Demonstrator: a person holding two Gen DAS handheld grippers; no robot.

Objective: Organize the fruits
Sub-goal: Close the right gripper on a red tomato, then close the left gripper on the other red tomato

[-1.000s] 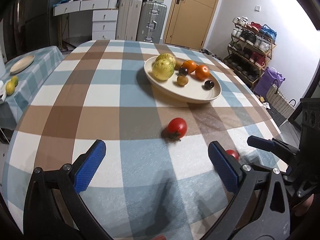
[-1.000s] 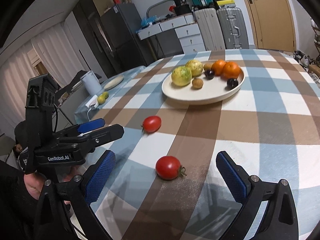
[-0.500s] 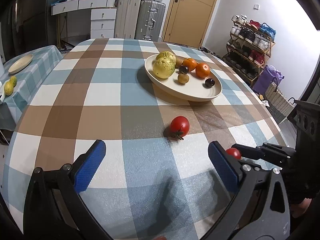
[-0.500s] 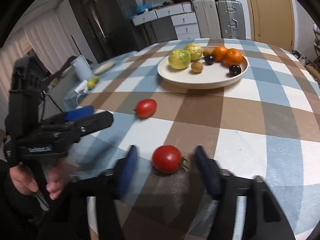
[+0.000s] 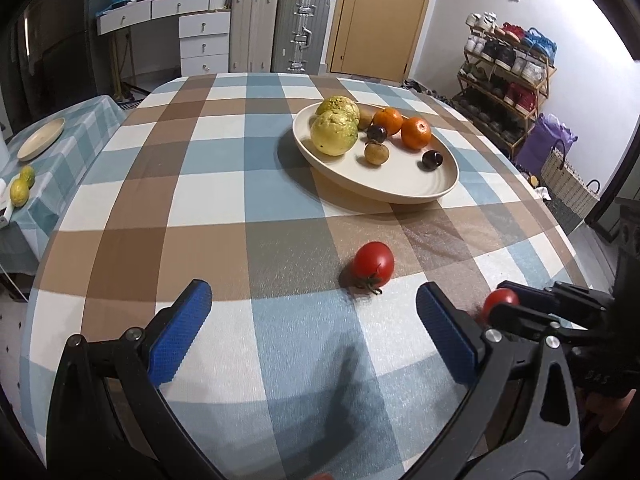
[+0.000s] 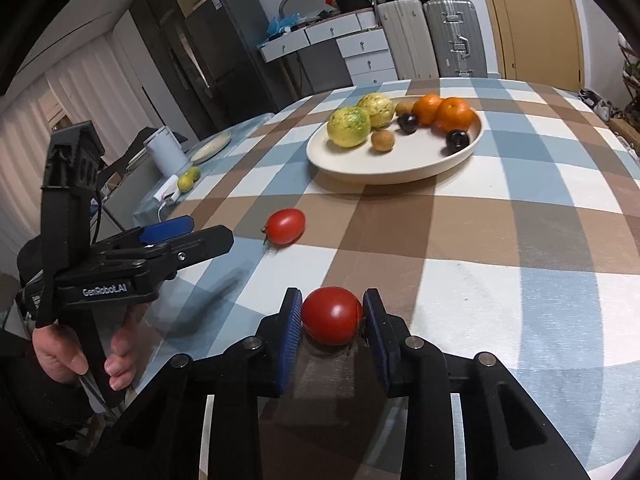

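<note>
Right claw (image 6: 332,322) closing on 1 of 2 loose tomatoes — pick-up step.
The near tomato (image 6: 331,315) sat on the worktop (image 6: 520,240) between the narrowing blue pads, apparently touching both; the left claw (image 5: 308,332) stood wide apart and empty, the second tomato (image 5: 373,263) just ahead. Next — judged — lift and carry to the plate (image 6: 400,172).

Suitcases (image 5: 280,32), a shoe rack (image 5: 508,88) and a white kettle (image 6: 165,156) stand about.
</note>
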